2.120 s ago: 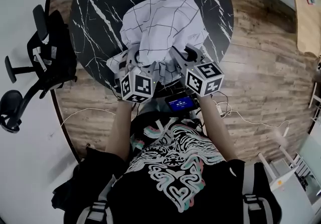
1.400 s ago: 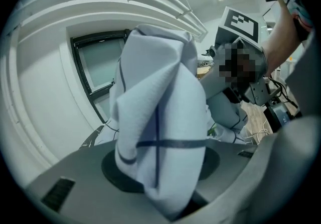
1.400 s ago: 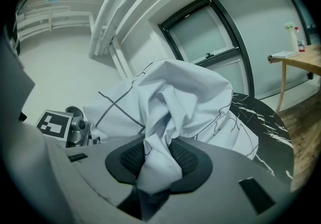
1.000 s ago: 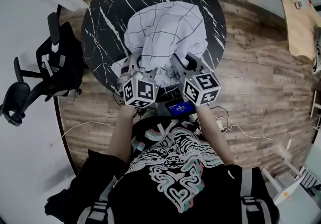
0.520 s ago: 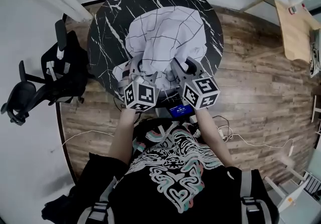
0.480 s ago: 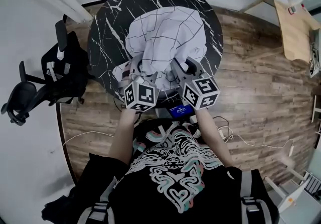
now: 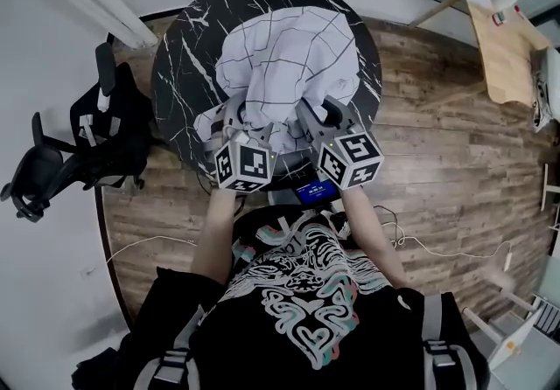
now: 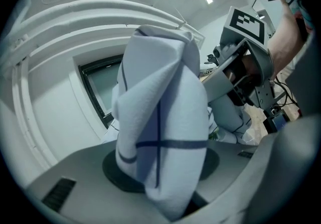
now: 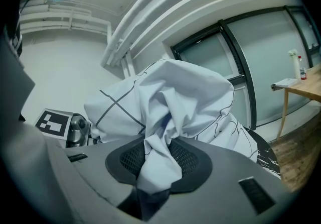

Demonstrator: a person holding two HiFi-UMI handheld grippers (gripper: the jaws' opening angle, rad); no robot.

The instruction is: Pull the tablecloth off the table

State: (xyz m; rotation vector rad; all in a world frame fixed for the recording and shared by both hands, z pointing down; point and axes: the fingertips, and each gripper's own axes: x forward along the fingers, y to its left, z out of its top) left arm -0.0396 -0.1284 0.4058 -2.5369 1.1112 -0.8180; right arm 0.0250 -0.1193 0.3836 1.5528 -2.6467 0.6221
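The white tablecloth (image 7: pixel 284 56) with thin dark grid lines lies bunched in a heap on the round black marble table (image 7: pixel 179 56). Its near edge is lifted toward me at the table's front rim. My left gripper (image 7: pixel 238 128) is shut on a thick fold of the tablecloth (image 8: pixel 160 132), which fills the space between its jaws. My right gripper (image 7: pixel 311 123) is shut on a crumpled bunch of the tablecloth (image 9: pixel 160 117), pinched between its dark pads. Both grippers sit side by side at the table's near edge.
A black office chair (image 7: pixel 74 152) stands left of the table. A wooden table (image 7: pixel 503 38) with a spray bottle is at the far right. Cables (image 7: pixel 437 244) trail over the wood floor, and a small blue-screened device (image 7: pixel 315 190) sits below the grippers.
The view has drifted back slightly, so the table looks smaller and farther up. Both grippers keep their hold on the cloth and stay at the table's near edge.
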